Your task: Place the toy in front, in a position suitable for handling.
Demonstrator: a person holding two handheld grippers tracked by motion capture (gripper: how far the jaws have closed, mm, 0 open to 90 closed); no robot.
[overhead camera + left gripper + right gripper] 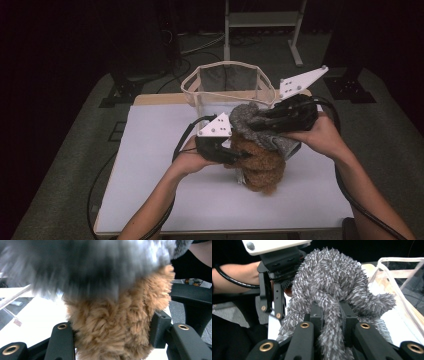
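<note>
Fuzzy brown fabric is sitting between my left gripper's closing jaws, seemingly pinched, while my right gripper is clenching the grey fabric above the table, neither yet inside the mesh basket.

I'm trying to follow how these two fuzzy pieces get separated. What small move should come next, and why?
Probably draw the two hands slightly apart. The right gripper is shut on the grey fuzzy cloth, and the left gripper has the brown fuzzy cloth between its jaws, with the grey one draped over it. The mesh basket stands just behind.
</note>
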